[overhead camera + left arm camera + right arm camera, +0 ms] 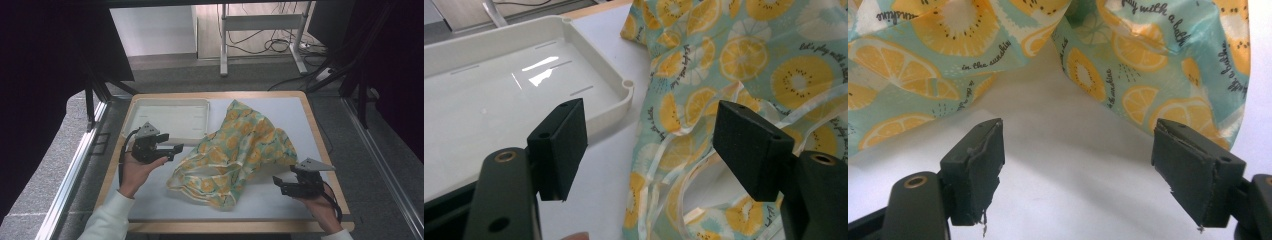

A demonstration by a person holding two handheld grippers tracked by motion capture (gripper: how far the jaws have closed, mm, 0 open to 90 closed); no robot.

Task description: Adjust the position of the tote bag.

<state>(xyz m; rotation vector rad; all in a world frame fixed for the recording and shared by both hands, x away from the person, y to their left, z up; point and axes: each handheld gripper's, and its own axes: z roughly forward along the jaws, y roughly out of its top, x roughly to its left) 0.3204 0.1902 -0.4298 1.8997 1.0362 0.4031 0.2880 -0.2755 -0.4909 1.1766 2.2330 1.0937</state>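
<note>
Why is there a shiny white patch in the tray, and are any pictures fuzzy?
In the left gripper view, the tray floor mirrors a lamp overhead as white glare. In the right gripper view, the fruit-print cloth casts a soft shadow on the table. The high view is dark at both sides.

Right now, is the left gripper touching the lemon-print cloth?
Apart. In the left gripper view the left gripper stands open, and the lemon-print cloth lies beyond and below its pads, with nothing pinched.

Printed cloth (240, 150) – soft, matt; tray (167, 117) glossy plastic.
</note>
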